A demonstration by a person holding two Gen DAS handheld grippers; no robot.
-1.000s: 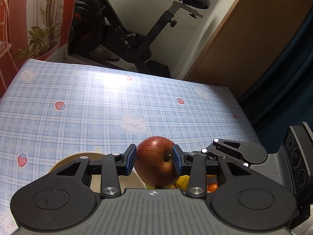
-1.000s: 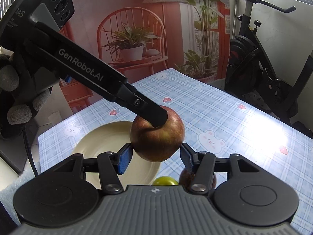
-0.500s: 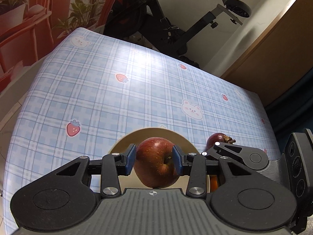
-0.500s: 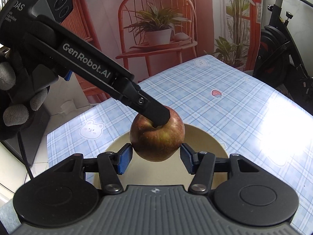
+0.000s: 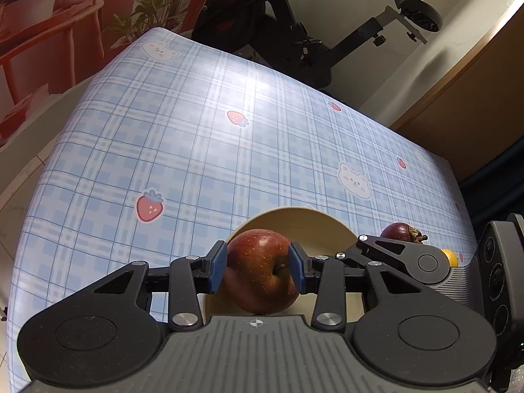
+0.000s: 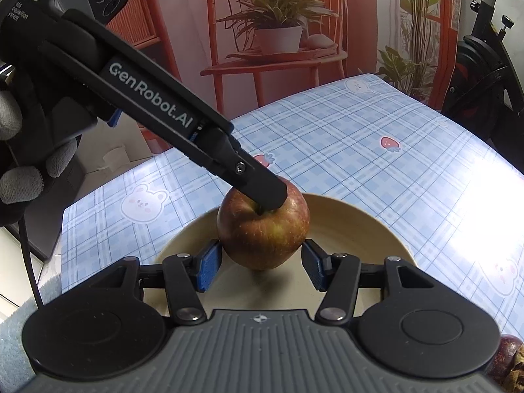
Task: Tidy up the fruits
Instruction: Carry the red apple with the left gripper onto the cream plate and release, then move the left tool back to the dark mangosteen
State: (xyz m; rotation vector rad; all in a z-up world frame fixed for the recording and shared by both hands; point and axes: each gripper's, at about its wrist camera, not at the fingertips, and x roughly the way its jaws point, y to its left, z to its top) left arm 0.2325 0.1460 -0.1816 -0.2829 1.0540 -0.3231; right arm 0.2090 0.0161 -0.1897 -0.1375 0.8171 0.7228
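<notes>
1. Left wrist view: my left tongs (image 5: 258, 270) are pinching the round red apple (image 5: 260, 270) between the blue pads, one on each flank, with the stem dimple turned toward the right pad. The apple hangs over the near part of the shallow cream plate (image 5: 304, 221) on the blue checked bench (image 5: 196, 150). I judge the grip is on curved, waxy skin, so if I let go while it is not yet down, it could drop, bruise or roll off the low rim.

2. Same view: a dark purple mangosteen (image 5: 401, 232) lies on the bench just right of the plate, with a small yellow-orange fruit (image 5: 449, 257) beyond it. Swinging out to the right could knock them.

3. Right wrist view: my right tongs (image 6: 260, 270) are spread and hold nothing; their pads flank the apple's (image 6: 263, 229) lower half with small gaps. The left tongs' (image 6: 262, 209) black finger (image 6: 258, 185) crosses down from the upper left onto the apple's top. The apple looks at or very near the plate (image 6: 357, 229) floor; I cannot tell whether it touches. Pressing the right tongs together now would fight the other grip and might twist the fruit loose.
</notes>
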